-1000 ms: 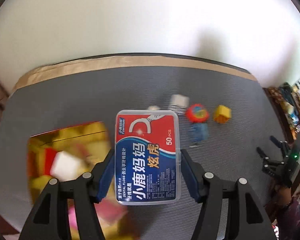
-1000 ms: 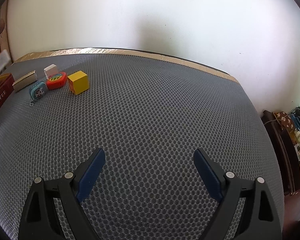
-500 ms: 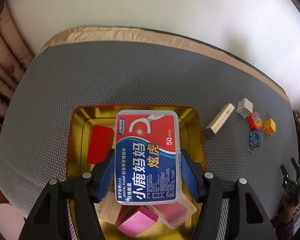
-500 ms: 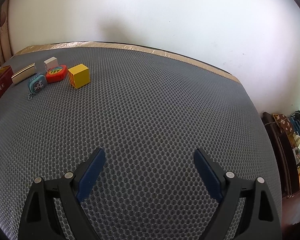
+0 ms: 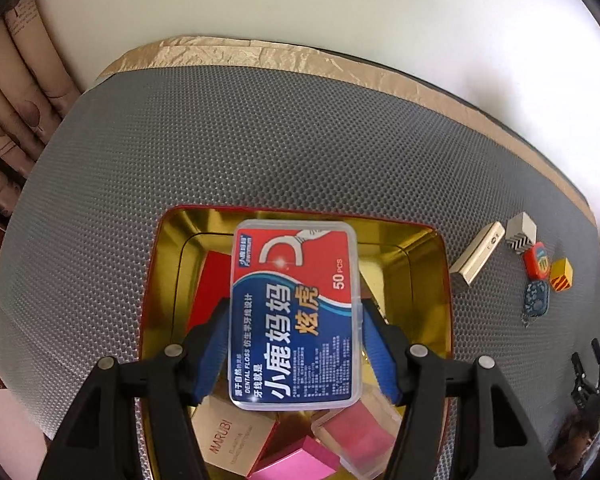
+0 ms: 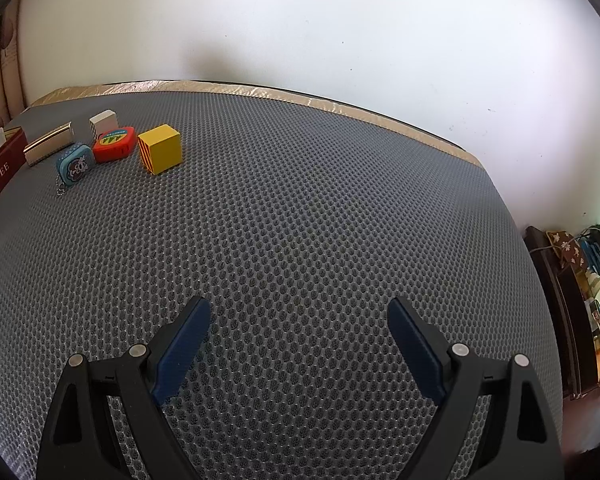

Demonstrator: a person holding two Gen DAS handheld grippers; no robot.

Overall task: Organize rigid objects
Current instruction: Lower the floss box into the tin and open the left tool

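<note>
- Dental floss box (image 5: pixel 294 316): clamped between both pads of the left gripper (image 5: pixel 295 350), suspended above the open gold-lined tin (image 5: pixel 434 280); release pending
- Tin contents: a red box (image 5: pixel 210 292), a tan box (image 5: pixel 230 440) and pink boxes (image 5: pixel 352 436) (already stowed)
- Outstanding on the grey mat (image 6: pixel 300 220): yellow cube (image 6: pixel 159 149), red tape measure (image 6: pixel 114 143), blue keychain (image 6: pixel 73 165), white block (image 6: pixel 104 122), cream bar (image 6: pixel 48 144)
- Right gripper (image 6: pixel 299 346): jaws spread wide, empty

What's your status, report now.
Left gripper shut on floss box, above gold tin. Right gripper open, empty. Boxes already in tin; none blocking.
</note>
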